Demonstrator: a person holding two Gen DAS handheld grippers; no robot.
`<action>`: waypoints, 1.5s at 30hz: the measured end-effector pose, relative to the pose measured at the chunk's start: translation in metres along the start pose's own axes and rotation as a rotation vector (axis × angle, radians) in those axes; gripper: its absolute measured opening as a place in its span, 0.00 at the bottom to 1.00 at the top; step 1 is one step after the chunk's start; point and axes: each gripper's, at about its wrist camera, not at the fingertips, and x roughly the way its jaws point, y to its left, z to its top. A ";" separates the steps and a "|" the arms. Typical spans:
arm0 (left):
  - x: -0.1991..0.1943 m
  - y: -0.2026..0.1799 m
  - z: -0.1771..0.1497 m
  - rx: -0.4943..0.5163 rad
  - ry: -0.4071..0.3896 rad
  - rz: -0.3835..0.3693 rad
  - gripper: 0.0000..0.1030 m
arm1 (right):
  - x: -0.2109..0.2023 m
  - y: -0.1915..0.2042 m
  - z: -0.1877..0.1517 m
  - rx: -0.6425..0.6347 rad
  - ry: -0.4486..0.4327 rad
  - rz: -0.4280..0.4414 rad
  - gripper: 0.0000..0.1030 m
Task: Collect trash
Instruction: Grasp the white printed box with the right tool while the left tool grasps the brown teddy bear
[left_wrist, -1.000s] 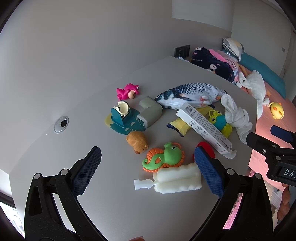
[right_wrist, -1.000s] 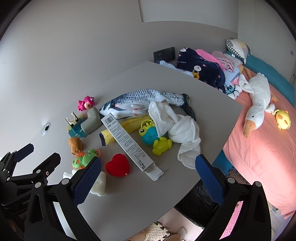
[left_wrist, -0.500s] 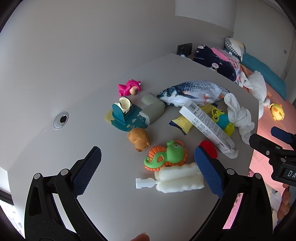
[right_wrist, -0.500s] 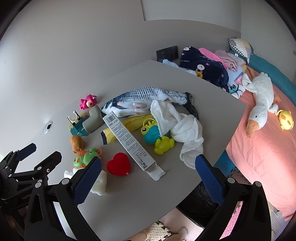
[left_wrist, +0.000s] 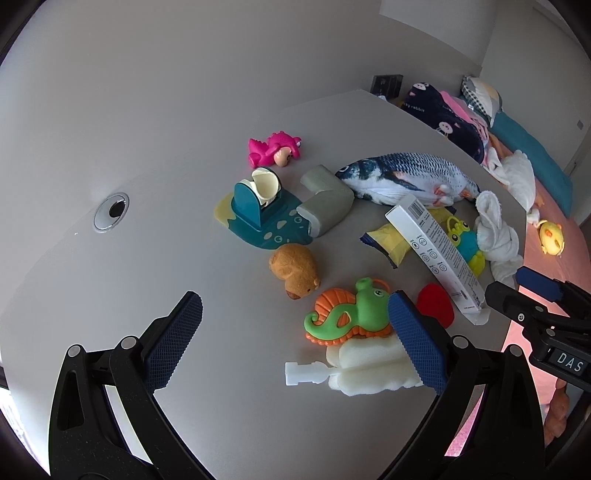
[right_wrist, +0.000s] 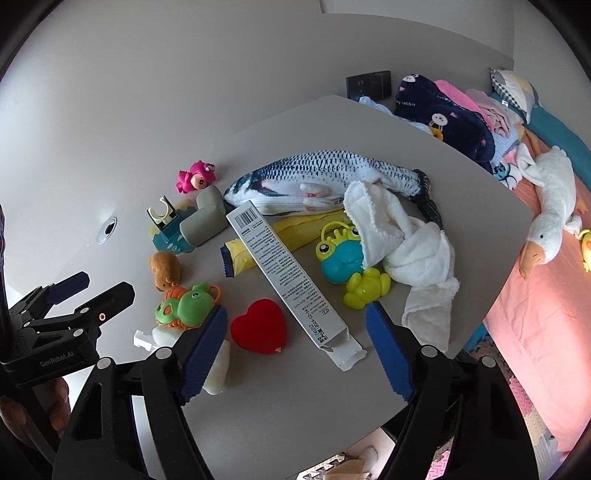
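Note:
A long white cardboard box (right_wrist: 284, 273) with an open end flap lies slanted across the grey table (right_wrist: 424, 155). Part of it rests on a yellow wrapper (right_wrist: 255, 247). Both also show in the left wrist view, the box (left_wrist: 436, 251) over the wrapper (left_wrist: 388, 240). My right gripper (right_wrist: 295, 317) hovers above the box's open end. Its jaws are closing, and the pads touch nothing. My left gripper (left_wrist: 295, 306) stands open over bare table, just short of a green seahorse toy (left_wrist: 354, 310), with nothing between its fingers.
Toys crowd the table: a plush fish (right_wrist: 325, 173), white towel (right_wrist: 402, 236), frog toy (right_wrist: 340, 258), red heart (right_wrist: 258, 325), brown plush (left_wrist: 295, 269), white foam brush (left_wrist: 358, 369), teal holder (left_wrist: 258, 214). The table's edge and a pink bed (right_wrist: 535, 332) lie to the right.
Both grippers have sunk closer to the table, so the toys look larger. The right gripper's fingers have come nearer together. Nothing on the table has moved.

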 end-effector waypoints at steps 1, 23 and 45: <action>0.003 0.001 0.001 -0.002 0.002 0.002 0.94 | 0.004 0.001 0.001 -0.004 0.010 0.007 0.70; 0.078 0.012 0.018 -0.067 0.148 -0.021 0.52 | 0.081 0.015 0.026 -0.159 0.146 -0.025 0.43; 0.016 0.000 0.016 -0.028 -0.001 -0.032 0.41 | 0.022 0.003 0.028 -0.081 0.042 0.111 0.27</action>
